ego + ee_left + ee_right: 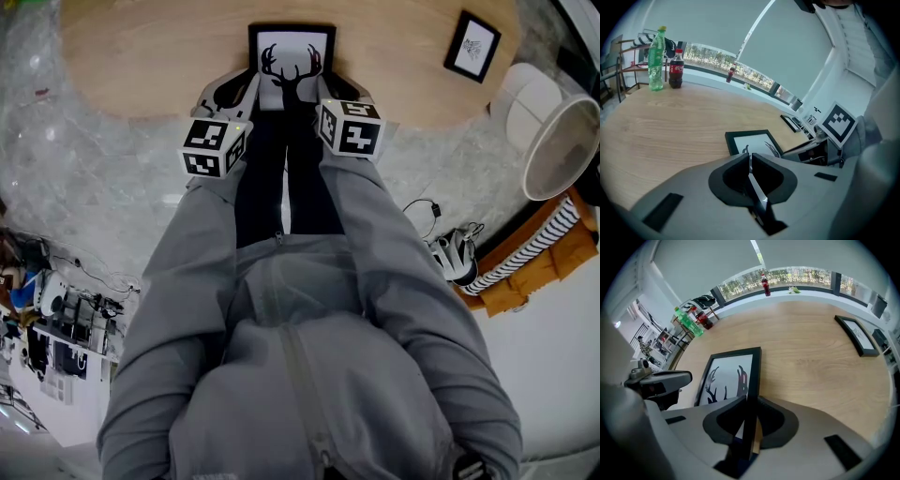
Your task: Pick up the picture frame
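Right gripper view has the black-edged picture frame (733,376), antlers in silhouette on white, at the near edge of the pale wood-grain counter (811,362). The right gripper (750,404) has its jaws closed on the frame's right rail. The left gripper (750,161) sits beside the frame, jaws pressed together, empty. A second black frame (857,335) lies well apart. A green bottle (656,58) and a cola bottle (676,69) stand at the counter's far edge, and a third bottle (731,74) stands on the window sill.

picture frame (292,58): black border, white print with a black antlered deer head. it sits at the near edge of the wooden table (141,56), print facing up.
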`<state>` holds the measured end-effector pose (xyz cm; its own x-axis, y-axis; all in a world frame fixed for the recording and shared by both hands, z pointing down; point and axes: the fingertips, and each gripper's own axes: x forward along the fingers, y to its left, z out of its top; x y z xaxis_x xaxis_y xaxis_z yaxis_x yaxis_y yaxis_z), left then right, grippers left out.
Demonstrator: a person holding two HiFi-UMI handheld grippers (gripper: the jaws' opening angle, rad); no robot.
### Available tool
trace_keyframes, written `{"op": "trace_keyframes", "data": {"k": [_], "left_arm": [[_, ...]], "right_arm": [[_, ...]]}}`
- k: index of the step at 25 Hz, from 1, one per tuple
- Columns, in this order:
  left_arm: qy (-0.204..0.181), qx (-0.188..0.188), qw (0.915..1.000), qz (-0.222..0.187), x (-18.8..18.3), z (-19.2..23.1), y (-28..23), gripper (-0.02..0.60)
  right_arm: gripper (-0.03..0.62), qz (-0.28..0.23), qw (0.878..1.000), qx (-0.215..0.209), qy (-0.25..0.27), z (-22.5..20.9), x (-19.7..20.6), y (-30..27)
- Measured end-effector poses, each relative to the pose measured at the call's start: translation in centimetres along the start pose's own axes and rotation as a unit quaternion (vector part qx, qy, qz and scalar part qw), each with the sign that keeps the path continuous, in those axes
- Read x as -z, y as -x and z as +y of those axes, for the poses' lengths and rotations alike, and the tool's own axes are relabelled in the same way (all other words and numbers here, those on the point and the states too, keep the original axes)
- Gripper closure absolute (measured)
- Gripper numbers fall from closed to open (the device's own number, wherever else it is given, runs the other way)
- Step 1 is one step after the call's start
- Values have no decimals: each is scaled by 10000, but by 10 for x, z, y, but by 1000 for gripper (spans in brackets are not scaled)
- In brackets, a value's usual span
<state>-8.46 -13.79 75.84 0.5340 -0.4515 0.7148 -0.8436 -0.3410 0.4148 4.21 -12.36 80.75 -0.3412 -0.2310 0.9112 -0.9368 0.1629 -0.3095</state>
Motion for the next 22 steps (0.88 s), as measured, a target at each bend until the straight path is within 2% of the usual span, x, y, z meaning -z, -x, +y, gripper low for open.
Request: {"op": "trace_keyframes", "data": {"k": [10, 18, 19, 20, 22], "left_arm": [[132, -52, 9995, 267, 34, -5, 13, 561], [624, -16, 9961, 624, 81, -12, 36, 561], [699, -9, 9952, 689, 88, -13, 39, 541], [773, 2, 9942, 751, 94, -14, 40, 480], [927, 62, 9920, 860, 106, -17, 42, 454]], "right_arm": [[511, 231, 9997, 62, -80, 6, 36, 7], [511, 327, 9994, 56, -51, 9, 46, 9], [511, 343, 9994, 53, -43, 9, 47, 10], [511, 356, 9994, 46, -36, 10, 48, 10], [511, 382, 9993, 26, -18, 10, 51, 9]]}}
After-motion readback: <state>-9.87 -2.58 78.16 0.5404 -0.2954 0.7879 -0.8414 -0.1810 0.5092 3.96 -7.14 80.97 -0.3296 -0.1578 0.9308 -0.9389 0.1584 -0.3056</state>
